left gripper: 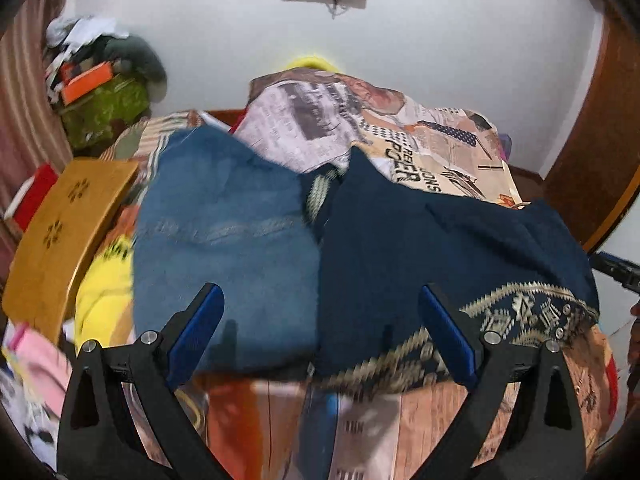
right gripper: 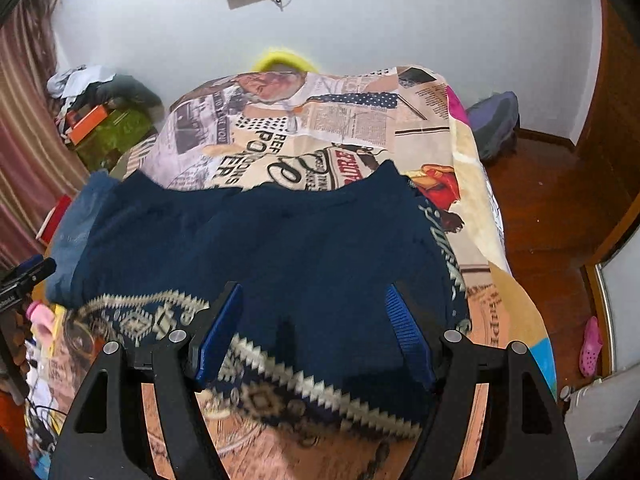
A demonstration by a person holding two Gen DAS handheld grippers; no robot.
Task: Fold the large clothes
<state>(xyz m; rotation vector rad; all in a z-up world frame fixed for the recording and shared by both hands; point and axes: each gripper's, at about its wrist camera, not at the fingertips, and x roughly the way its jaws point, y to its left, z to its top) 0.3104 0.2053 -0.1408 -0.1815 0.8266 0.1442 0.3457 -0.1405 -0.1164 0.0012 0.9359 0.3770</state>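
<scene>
The dark navy knitted garment with a cream patterned hem (right gripper: pixel 280 248) lies spread on the newspaper-print bedsheet (right gripper: pixel 340 128), just ahead of both grippers. The right gripper (right gripper: pixel 316 332) and left gripper (left gripper: pixel 320 332) stand spread, pinching nothing — hem below them. The sheet reads "POWER". Wooden floor (right gripper: pixel 540 208) lies open past the bed's right edge.

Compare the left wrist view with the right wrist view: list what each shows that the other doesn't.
Left wrist only: a yellow-brown board with flower cutouts, beside the bed.

Right wrist only: a pink clog on the wooden floor, and a purple-grey bundle by the wall.

Both: the dark blue garment with its patterned border, the lighter blue cloth, the newspaper-print bedspread, and open, empty tongs.
</scene>
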